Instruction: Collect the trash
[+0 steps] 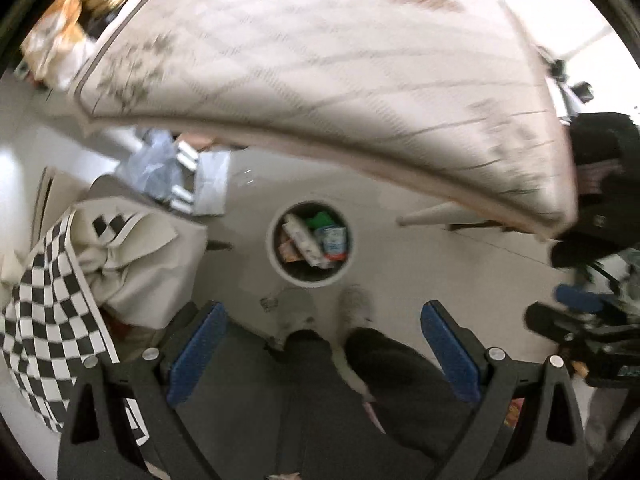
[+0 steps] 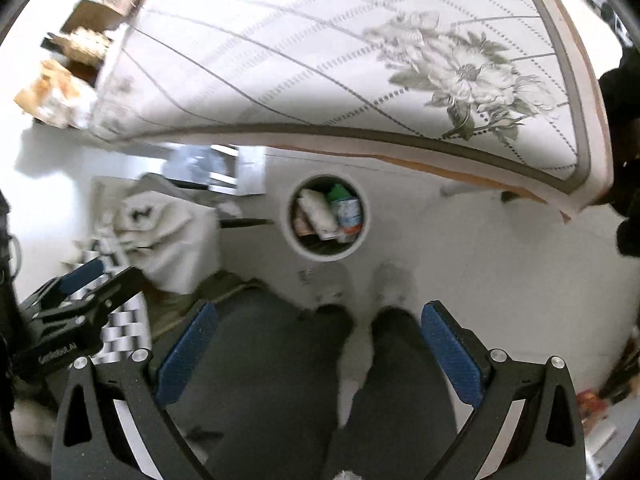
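The left claw [image 1: 322, 354] stood wide, nothing between its blue pads, pointed down at the floor above the person's dark trouser legs [image 1: 344, 392] and pale shoes. The right claw [image 2: 320, 354] was spread just as wide and equally empty, hanging over the same legs. Each claw showed at the edge of the other's view, so the two were near each other.

Ahead of the shoes, on the pale floor, sat the round white bin [image 1: 276, 258], already holding several wrappers and a small carton [image 1: 334, 242]. Beyond it the mattress [image 2: 320, 60] with its quilted flower print overhung the floor, and to the left lay a heap of cloth, part of it checkered [image 1: 44, 308], with a crumpled clear bag [image 1: 154, 164] and papers farther back.

The risks, as I judged them, came from the clutter and the blur. Both views were smeared, which suggested quick motion; a fast swing could knock the two claws together or catch the mattress edge. Whatever trash remained seemed to lie near the cloth heap, so a wide claw might snag fabric along with a wrapper. A careless reach past the bin could also tip it and spill what it held.
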A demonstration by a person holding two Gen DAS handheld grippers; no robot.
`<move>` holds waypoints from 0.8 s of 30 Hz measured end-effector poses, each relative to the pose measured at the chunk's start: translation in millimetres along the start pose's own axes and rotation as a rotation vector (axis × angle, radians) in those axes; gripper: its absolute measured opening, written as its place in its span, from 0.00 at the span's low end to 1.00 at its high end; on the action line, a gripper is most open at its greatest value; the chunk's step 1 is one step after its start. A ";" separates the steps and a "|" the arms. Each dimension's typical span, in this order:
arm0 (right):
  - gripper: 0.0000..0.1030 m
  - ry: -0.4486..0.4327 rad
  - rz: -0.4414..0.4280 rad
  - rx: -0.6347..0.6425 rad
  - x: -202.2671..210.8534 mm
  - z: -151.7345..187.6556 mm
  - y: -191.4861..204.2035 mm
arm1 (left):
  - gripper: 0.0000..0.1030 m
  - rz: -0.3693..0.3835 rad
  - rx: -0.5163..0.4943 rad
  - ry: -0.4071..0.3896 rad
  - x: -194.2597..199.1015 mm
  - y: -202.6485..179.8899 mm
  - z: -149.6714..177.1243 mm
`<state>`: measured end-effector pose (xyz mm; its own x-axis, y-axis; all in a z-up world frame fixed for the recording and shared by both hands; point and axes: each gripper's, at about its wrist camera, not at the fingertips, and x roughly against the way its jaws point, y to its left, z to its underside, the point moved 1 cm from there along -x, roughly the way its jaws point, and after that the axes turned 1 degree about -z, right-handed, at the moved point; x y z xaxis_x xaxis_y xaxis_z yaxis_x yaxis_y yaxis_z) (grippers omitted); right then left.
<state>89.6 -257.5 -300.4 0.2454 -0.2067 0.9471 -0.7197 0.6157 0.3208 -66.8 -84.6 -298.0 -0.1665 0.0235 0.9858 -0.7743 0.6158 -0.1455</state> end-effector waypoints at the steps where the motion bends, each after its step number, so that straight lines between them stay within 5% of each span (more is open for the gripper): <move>1: 1.00 -0.007 -0.022 -0.016 13.6 2.8 2.6 | 0.97 0.021 -0.018 -0.005 13.2 -2.0 -3.5; 12: 1.00 -0.163 -0.167 -0.129 139.8 51.9 54.3 | 0.97 0.171 -0.199 -0.056 120.9 -5.9 -12.9; 24: 1.00 -0.173 -0.186 -0.145 174.8 80.7 70.6 | 0.97 0.263 -0.190 -0.070 180.0 -11.5 6.7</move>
<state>29.3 -311.6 -112.0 0.2413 -0.4453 0.8623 -0.5693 0.6547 0.4973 -91.9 -92.8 -119.4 -0.3921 0.1513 0.9074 -0.5725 0.7319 -0.3694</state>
